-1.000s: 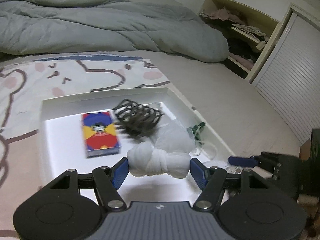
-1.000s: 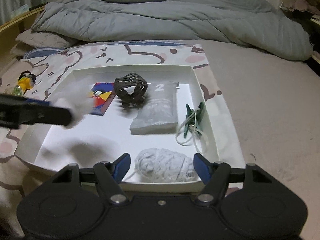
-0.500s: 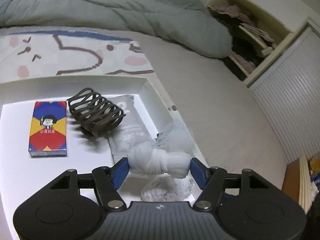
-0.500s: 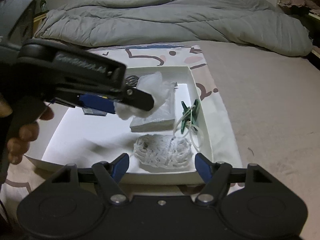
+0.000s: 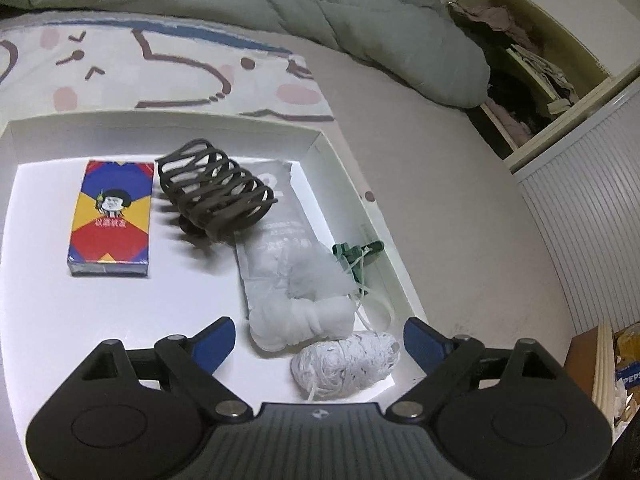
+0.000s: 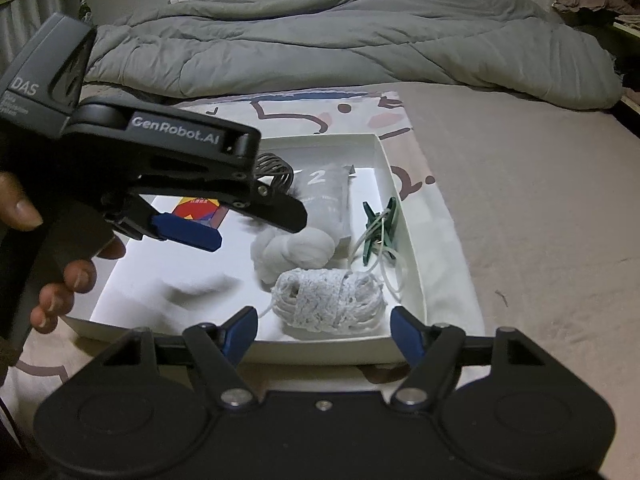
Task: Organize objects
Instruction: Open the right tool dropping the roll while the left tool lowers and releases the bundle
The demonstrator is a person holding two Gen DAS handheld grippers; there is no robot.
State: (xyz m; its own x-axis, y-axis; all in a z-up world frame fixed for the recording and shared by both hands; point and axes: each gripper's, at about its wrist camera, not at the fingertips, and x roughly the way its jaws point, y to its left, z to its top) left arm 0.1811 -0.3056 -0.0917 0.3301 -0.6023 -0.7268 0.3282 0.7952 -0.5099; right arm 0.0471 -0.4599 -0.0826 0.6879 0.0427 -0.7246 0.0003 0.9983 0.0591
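With both grippers hovering at the near end of the tray point(image 5: 352, 184), nothing is held. Left gripper point(image 5: 320, 338): jaws wide apart, blue pads either side of the gauze bundle point(image 5: 304, 320) without touching it. Bundle lies on the tray floor, knotted, its loose end draped over the near end of the grey pouch point(image 5: 276, 216). Just in front of the bundle, touching or nearly so, sits the string ball point(image 5: 346, 364), close to the tray's near right corner. Right gripper point(image 6: 324, 330): jaws also apart, empty, outside the near tray wall with the string ball beyond it.

Other tray contents: card box point(image 5: 110, 218) flat at left, dark hair claw point(image 5: 216, 192) beside it and overlapping the far end of the pouch, green clip point(image 5: 356, 254) with a pale loop of cord along the right wall. Whether the cord is tied to the clip is hard to say.

From the right wrist view, the left gripper point(image 6: 240, 228) reaches in from the left above the tray, held by the left hand point(image 6: 60, 276), fingers wrapped round the handle. Bundle point(image 6: 292, 250) shows below its tip, string ball point(image 6: 328, 300) nearer the camera, pouch point(image 6: 324, 196) marked "2" behind.

Tray rests on a patterned sheet point(image 5: 120, 68) on the bed; grey duvet point(image 6: 340, 40) bunched behind.
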